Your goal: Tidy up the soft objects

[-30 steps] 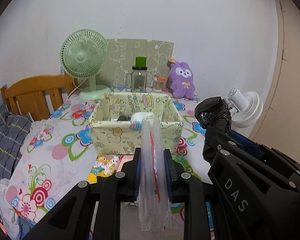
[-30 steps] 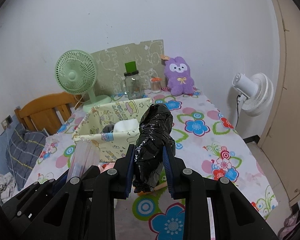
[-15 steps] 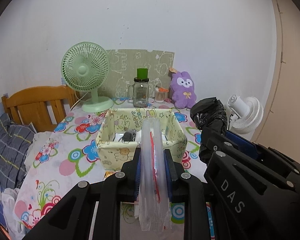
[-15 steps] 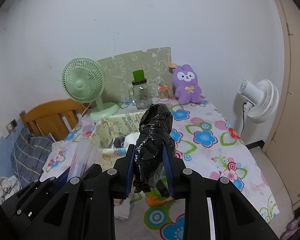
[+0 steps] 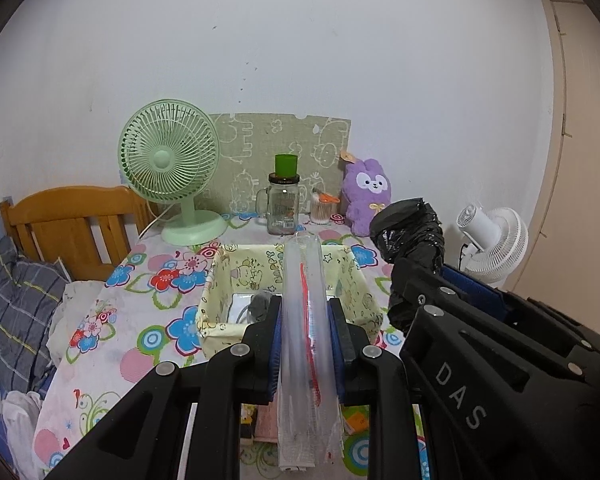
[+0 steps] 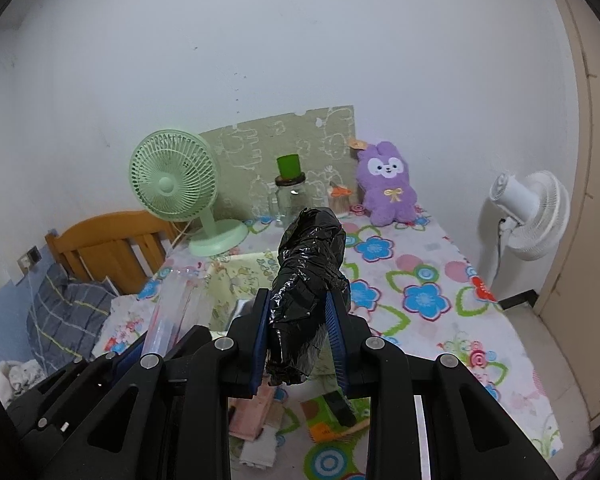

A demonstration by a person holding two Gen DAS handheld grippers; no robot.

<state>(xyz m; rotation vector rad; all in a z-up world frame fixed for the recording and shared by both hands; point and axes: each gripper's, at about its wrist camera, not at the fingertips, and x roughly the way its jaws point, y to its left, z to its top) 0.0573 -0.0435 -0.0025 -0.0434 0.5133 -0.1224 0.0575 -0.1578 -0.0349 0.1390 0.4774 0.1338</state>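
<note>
My left gripper (image 5: 305, 312) is shut on a flat clear plastic bag (image 5: 305, 344) with a red zip line, held upright above the table. My right gripper (image 6: 300, 312) is shut on a crumpled black plastic roll (image 6: 308, 272); the same black plastic roll (image 5: 410, 232) shows at the right of the left wrist view. Below and ahead stands a yellow cartoon-print fabric basket (image 5: 216, 308) with a white thing and a grey thing inside. In the right wrist view the fabric basket (image 6: 244, 276) is half hidden behind the roll. A purple plush rabbit (image 6: 386, 188) sits at the back of the table.
A green desk fan (image 5: 168, 168), a glass jar with a green cup on top (image 5: 284, 204) and a small pot of swabs (image 5: 322, 210) line the back. A white floor fan (image 6: 532, 216) stands right of the table. A wooden chair (image 5: 76, 224) and grey bedding (image 5: 12, 300) lie left. Small packets (image 6: 260, 408) lie near the front.
Both grippers have risen together with their loads, so the basket's inside now shows from above and the table sits lower in both views.
</note>
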